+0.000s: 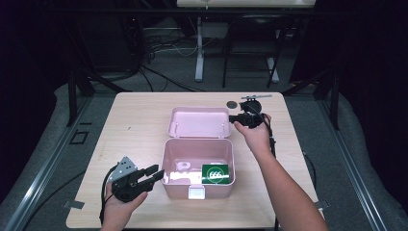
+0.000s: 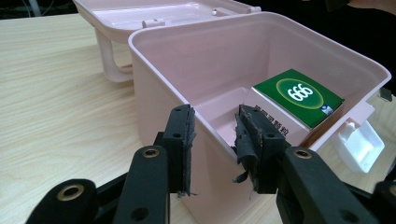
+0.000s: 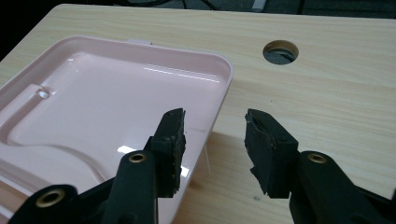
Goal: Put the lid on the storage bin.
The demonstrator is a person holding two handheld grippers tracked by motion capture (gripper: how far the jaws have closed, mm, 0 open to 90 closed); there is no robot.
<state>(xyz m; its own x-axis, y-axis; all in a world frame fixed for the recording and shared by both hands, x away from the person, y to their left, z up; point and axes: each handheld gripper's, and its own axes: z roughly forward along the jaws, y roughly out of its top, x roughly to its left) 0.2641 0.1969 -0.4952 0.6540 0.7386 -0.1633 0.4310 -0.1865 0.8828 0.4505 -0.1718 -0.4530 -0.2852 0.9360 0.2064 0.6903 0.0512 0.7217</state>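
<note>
Pink box [image 1: 198, 166] open near the front middle of the table [image 1: 134, 125], lid [image 1: 199, 122] thrown back flat behind it, inside face up. Inside the box, a green packet [image 1: 215, 173] marked 666 at the right end and a small pale ring-shaped thing [image 1: 183, 167] near the middle of the floor. White latch [image 1: 197, 193] hanging at the front wall. Left gripper [image 1: 158, 173] at the box's left front corner, fingers [image 2: 181, 140] apart and straddling the wall there, one outside, one inside; pressing on it or not, cannot tell. Right gripper [image 1: 234, 118] at the right edge of the lid, fingers [image 3: 172, 140] apart astride its rim, not clamped. Round hole [image 3: 280, 51] in the table beyond the lid.
</note>
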